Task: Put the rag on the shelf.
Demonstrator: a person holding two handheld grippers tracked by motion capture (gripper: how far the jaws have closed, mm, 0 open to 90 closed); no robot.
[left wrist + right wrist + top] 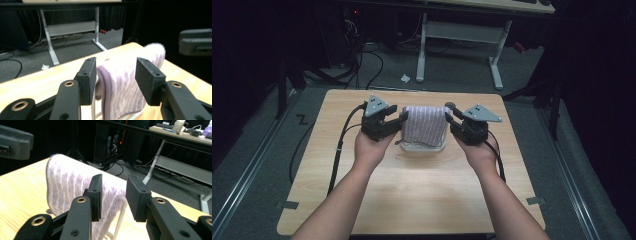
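At mid-table, a purple-striped cloth [425, 123] hangs draped over a white rack [422, 147]. Left gripper [398, 119] and right gripper [450, 118] flank its ends — jaws apart, nothing clamped. Risk: an uneven pull could tip the light rack. Both forearms extend forward, palms turned inward.

We see our right claw [113, 195] parted at the near end of a purple-and-white striped cloth [65, 187], draped over what may be a white rack [120, 220] on the wooden surface [20, 192].
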